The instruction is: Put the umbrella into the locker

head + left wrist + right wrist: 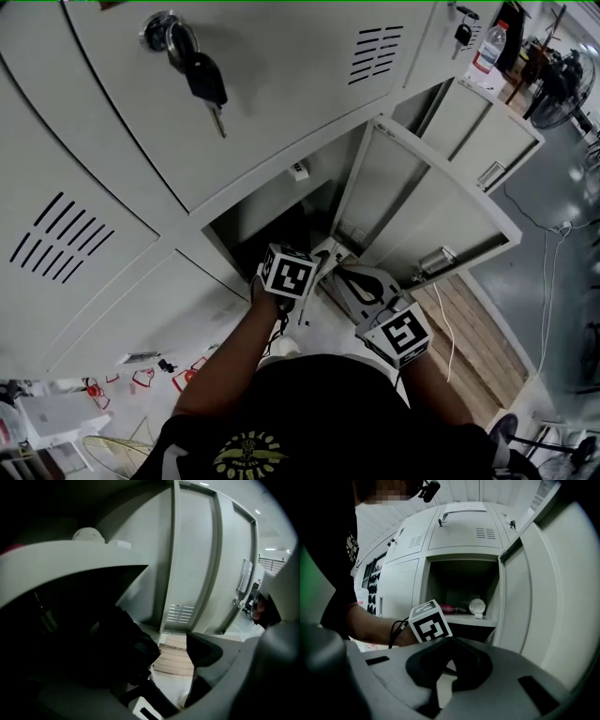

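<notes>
The black folded umbrella [124, 651] lies in the dark lower part of the open locker [272, 220], under its shelf [70, 559]. My left gripper [328, 255] reaches into that space. Its jaws stand open [176, 651]: the umbrella rests against the left jaw, and a bright gap separates it from the right pad [204, 649]. My right gripper [361, 281] hangs just outside the locker, beside the open door [422, 197]. Its fingertips meet [450, 644] with nothing between them. In the head view the umbrella is hidden.
On the shelf [464, 619] sit a red thing [449, 608] and a round white object [477, 606]. Keys [197, 70] hang from the locker above. Wooden planks [469, 328], a cable [548, 272] and red scraps [141, 380] lie on the floor. A fan [562, 84] stands far right.
</notes>
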A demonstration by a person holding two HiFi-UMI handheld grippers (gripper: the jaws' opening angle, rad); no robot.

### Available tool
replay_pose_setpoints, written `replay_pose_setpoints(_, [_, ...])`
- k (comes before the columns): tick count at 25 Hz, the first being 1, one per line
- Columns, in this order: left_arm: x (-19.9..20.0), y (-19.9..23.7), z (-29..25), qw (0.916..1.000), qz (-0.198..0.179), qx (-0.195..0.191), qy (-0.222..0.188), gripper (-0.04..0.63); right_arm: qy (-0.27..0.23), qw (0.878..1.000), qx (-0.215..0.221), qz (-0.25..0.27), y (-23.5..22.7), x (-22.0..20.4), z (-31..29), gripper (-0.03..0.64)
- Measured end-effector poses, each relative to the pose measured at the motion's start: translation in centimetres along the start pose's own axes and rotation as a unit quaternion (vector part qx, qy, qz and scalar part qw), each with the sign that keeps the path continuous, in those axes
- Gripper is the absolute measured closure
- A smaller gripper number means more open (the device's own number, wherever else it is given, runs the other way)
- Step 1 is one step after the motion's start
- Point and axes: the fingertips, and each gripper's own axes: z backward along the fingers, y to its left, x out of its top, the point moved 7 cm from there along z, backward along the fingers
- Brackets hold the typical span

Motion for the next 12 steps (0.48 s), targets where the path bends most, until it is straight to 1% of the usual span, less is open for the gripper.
replay_pose_setpoints(3, [-0.4, -0.4, 1.0, 0.9998, 0.007, 0.016, -0.011, 0.091, -0.008, 1.0, -0.003, -0.005, -0.1, 0.1, 1.5, 0.595])
replay_pose_setpoints(8, [-0.7, -2.9, 2.8, 0.9995, 0.018, 0.015, -0.019, 0.094, 0.0, 1.0, 0.013, -0.005, -0.1, -0.4, 4.3, 0.595])
replay_pose_setpoints(10, [-1.0, -3.9, 3.5, 0.9994, 0.018, 0.023, -0.02, 0.103, -0.001, 1.0, 0.017, -0.006, -0.1, -0.7, 5.5, 0.595])
replay_pose_setpoints(11, [-1.2, -4.4, 4.0, 0.9989, 0.018, 0.036, -0.022, 0.131, -0.001, 1.0, 0.02, -0.007, -0.1, -0.8, 6.1, 0.595])
replay_pose_setpoints(12, [-1.6, -4.8, 4.6, 0.9979, 0.02, 0.056, -0.026, 0.245, -0.001, 1.0, 0.024, -0.009, -0.1, -1.1, 6.6, 0.595])
